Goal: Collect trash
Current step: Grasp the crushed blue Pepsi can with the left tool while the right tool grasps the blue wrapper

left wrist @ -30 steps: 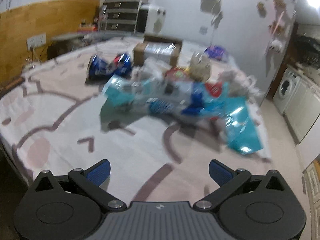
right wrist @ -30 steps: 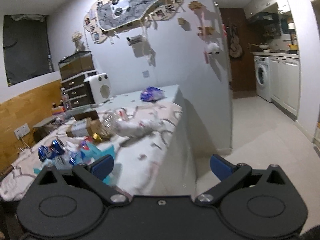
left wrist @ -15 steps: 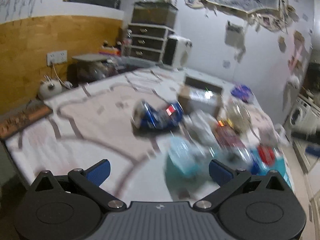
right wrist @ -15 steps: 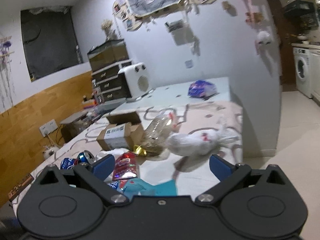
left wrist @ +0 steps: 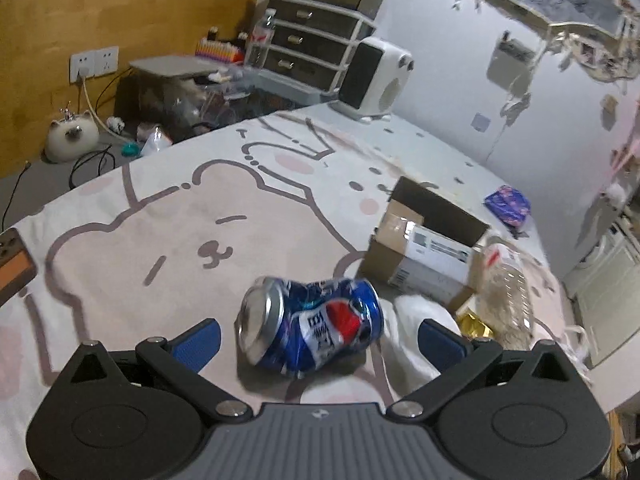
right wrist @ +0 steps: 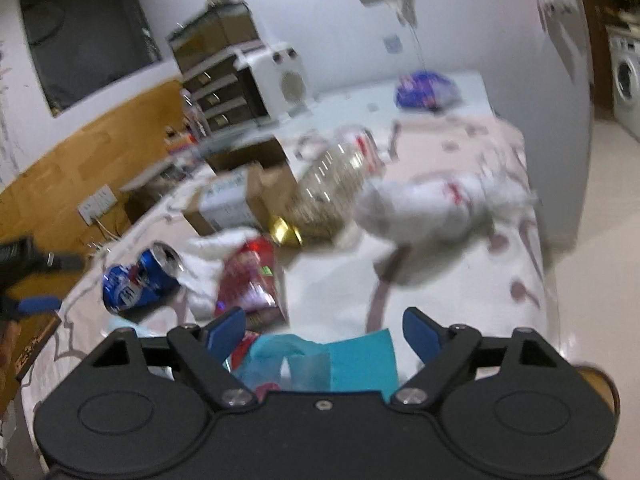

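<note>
A crushed blue Pepsi can [left wrist: 310, 330] lies on its side on the bear-print cover [left wrist: 160, 240], between the fingers of my left gripper [left wrist: 320, 340]. That gripper is open and its pads stay clear of the can. My right gripper [right wrist: 323, 332] hovers over a teal wrapper [right wrist: 320, 360]. Its jaws are closing, and the pads are not touching the wrapper. Beyond it lie a red snack bag [right wrist: 250, 280], a gold wrapper [right wrist: 284, 232], a clear plastic bottle [right wrist: 332, 184], a white plastic bag [right wrist: 432, 208] and the same can [right wrist: 136, 280].
An open cardboard box [left wrist: 424, 248] stands behind the can, with a purple packet [left wrist: 508, 204] further back. A white heater [left wrist: 376, 76] and a drawer unit [left wrist: 320, 32] line the far wall. The cover's right edge drops to the floor [right wrist: 600, 240].
The left view has swung left from the teal wrapper pile to the can, which now sits between its fingers. The right view turned from the floor towards the trash, and its jaws have narrowed.
</note>
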